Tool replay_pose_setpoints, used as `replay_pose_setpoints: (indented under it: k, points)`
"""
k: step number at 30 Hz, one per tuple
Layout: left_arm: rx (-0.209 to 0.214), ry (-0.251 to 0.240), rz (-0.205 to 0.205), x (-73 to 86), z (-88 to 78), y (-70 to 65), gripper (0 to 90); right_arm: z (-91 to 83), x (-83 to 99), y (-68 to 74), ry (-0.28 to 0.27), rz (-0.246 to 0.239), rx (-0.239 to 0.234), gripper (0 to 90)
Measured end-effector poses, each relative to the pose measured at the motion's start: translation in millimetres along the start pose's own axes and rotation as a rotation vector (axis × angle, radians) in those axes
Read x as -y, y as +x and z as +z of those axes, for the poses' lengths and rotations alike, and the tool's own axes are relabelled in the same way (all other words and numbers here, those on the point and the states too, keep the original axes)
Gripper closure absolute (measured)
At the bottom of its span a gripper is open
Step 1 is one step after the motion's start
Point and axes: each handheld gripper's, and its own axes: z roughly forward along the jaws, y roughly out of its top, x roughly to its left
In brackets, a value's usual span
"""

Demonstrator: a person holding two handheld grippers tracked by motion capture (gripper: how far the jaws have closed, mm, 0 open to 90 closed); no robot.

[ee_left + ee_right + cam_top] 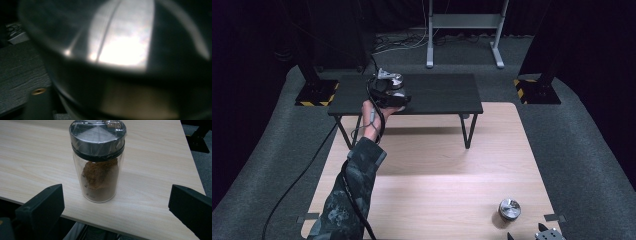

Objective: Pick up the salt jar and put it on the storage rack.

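Progress, as I read it from the high view, stands about midway. Far left, my left arm reaches forward to the small black table (437, 92), and the left gripper (388, 91) sits over a metal-lidded jar (393, 79) at that table's left end. In the left gripper view a blurred shiny lid (120, 37) is right up against the camera, with the dark tabletop at the left edge. I cannot tell from these pictures whether the jaws clamp that jar or stand slack beside it; my guess is that this jar is at its spot on the black table, set down or about to be.

Further right lies the bare stretch of the light wooden table (437, 175). Near its front right corner stands the second jar (509, 210), upright, glass with a silver lid wrapped in clear film and brown powder inside (98, 165). The right gripper (542, 234) waits just beside it at the table's near edge; in the right gripper view its jaws are spread wide, one on each side, well clear of the glass, holding nothing.

So what is left, I judge: free the left hand, then grasp the second jar and carry it across.
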Motion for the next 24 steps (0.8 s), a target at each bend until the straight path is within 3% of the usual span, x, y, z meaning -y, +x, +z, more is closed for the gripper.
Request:
replay_pose_setpoints:
  k: [2, 4, 7, 16, 19, 24]
  points:
    - [-0.017, -0.004, 0.008, 1.7, -3.3, -3.4, 4.5, -0.1, 0.2, 0.1, -0.001, 0.002, 0.0, 0.0]
    - [-0.054, -0.008, 0.016, 5.9, -10.7, -8.6, 1.4, 0.1, 0.3, 0.1, -0.002, 0.0, -0.001, 0.0]
    - [-0.07, -0.019, 0.029, 10.8, -17.5, -9.6, 0.2, 0.2, 0.0, 0.6, -0.002, -0.001, -0.002, 0.0]
    - [-0.069, -0.053, 0.088, 42.6, -48.9, -14.3, 0.0, 1.7, -1.2, 2.8, -0.001, -0.007, -0.003, 0.0]
    - [-0.082, -0.034, 0.126, 56.9, -57.5, -20.3, 0.0, 2.1, -1.4, 2.8, 0.001, -0.009, -0.004, 0.0]
    - [-0.081, -0.004, 0.135, 83.2, -65.4, -24.9, 0.0, 2.8, -1.2, 2.7, 0.003, -0.008, -0.006, 0.0]
